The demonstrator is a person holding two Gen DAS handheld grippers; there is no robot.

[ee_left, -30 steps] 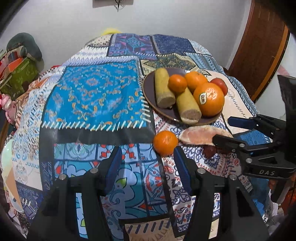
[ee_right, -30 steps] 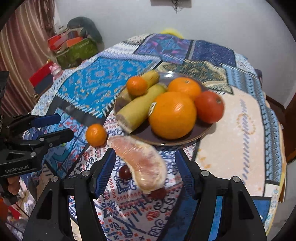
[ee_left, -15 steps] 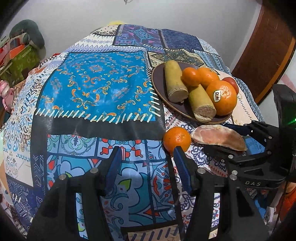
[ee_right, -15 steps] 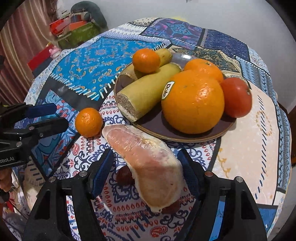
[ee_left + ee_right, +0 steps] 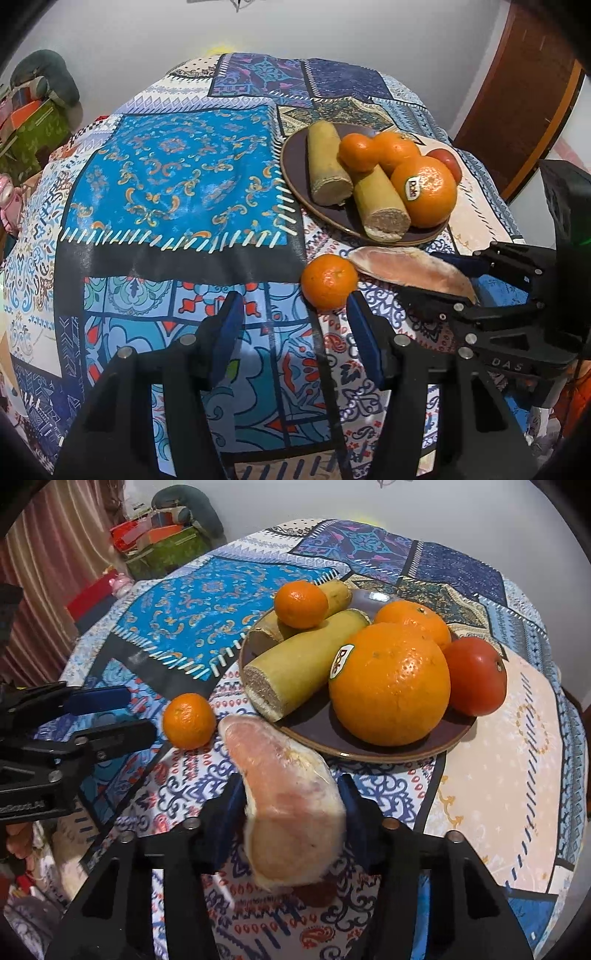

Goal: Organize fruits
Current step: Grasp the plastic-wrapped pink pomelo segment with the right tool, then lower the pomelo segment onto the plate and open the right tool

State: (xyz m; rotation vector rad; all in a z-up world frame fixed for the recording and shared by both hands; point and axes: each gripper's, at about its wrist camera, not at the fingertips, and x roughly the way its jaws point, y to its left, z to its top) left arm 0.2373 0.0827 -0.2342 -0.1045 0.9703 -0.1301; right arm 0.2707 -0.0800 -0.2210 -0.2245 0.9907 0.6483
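A brown plate [image 5: 295, 173] [image 5: 402, 753] holds two yellow-green cut stalks, a big stickered orange [image 5: 388, 683], smaller oranges and a red tomato [image 5: 476, 675]. A loose mandarin [image 5: 328, 281] [image 5: 189, 720] lies on the cloth just in front of my left gripper [image 5: 295, 325], which is open and empty. My right gripper [image 5: 288, 812] is shut on a pink pomelo segment [image 5: 288, 797] [image 5: 410, 269], held beside the plate's near rim. A small dark red fruit [image 5: 317, 893] lies on the cloth, mostly hidden under the segment.
The round table carries a patterned patchwork cloth [image 5: 170, 177]. Boxes and a stuffed toy [image 5: 33, 103] stand beyond the left edge. A wooden door [image 5: 524, 99] is at the right. A white wall is behind.
My right gripper has closed in on the pomelo segment and raised it toward the plate. My left gripper has moved closer to the loose mandarin.
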